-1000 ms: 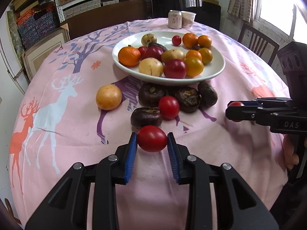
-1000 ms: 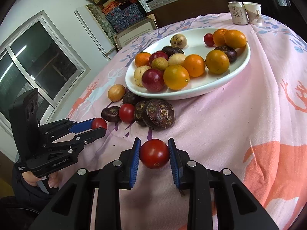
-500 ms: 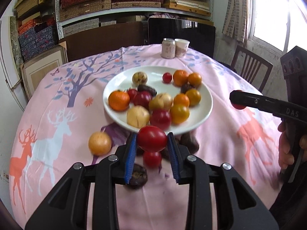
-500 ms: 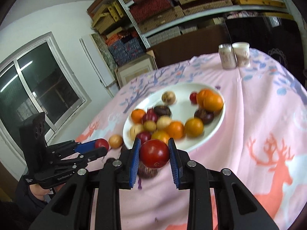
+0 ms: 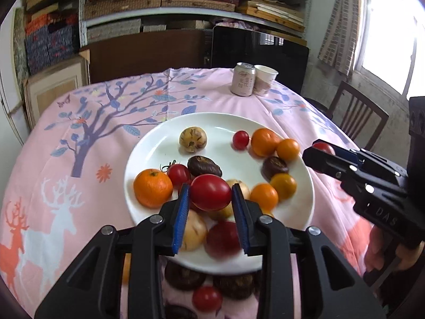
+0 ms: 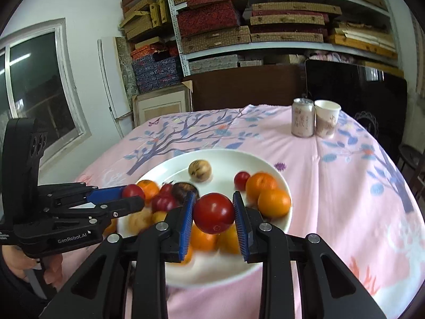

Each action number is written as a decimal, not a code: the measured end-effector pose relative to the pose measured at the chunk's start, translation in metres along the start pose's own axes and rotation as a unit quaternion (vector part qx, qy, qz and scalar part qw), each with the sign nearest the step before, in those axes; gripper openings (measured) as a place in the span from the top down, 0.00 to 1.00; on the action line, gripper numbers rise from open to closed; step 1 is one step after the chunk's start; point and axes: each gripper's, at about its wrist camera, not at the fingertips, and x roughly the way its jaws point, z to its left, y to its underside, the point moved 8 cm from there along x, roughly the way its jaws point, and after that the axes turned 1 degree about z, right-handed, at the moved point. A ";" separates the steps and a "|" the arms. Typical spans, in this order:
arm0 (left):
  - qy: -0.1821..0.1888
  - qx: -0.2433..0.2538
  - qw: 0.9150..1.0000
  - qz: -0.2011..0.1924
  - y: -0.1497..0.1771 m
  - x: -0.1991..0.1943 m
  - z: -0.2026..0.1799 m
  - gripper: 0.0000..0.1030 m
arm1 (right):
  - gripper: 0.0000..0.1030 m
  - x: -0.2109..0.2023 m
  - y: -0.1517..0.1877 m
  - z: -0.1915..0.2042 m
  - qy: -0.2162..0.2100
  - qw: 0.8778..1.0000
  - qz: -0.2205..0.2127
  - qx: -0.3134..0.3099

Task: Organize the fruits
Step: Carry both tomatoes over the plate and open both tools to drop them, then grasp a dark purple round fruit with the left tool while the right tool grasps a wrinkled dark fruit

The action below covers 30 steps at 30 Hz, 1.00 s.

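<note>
My left gripper point(image 5: 210, 199) is shut on a red tomato point(image 5: 210, 195) and holds it above the near part of the white plate point(image 5: 159, 143). My right gripper point(image 6: 213, 214) is shut on another red tomato point(image 6: 213, 212), held above the plate's point(image 6: 265, 164) near right part. The plate holds oranges, tomatoes, dark fruits and pale round fruits. The right gripper also shows in the left wrist view point(image 5: 322, 150), over the plate's right rim. The left gripper shows in the right wrist view point(image 6: 132, 195), over the plate's left side.
A drink can point(image 5: 243, 79) and a paper cup point(image 5: 264, 79) stand at the table's far edge. Dark fruits point(image 5: 183, 276) and a tomato point(image 5: 207, 298) lie on the pink cloth before the plate. A wooden chair point(image 5: 356, 117) stands at the right. Shelves fill the back.
Both grippers have risen from the cloth and moved forward over the plate, each still carrying its tomato.
</note>
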 end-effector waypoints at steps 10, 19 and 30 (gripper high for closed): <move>-0.003 -0.003 0.999 -0.031 0.033 -0.044 0.016 0.30 | 0.47 -0.014 0.025 0.000 -0.030 0.999 0.010 0.018; -0.063 0.083 0.994 0.042 0.124 -0.054 0.020 0.28 | 0.45 -0.033 0.068 0.029 -0.070 0.996 0.047 0.001; -0.048 0.074 0.992 0.090 0.130 -0.031 0.022 0.62 | 0.44 -0.039 0.075 0.017 -0.072 0.995 0.051 0.040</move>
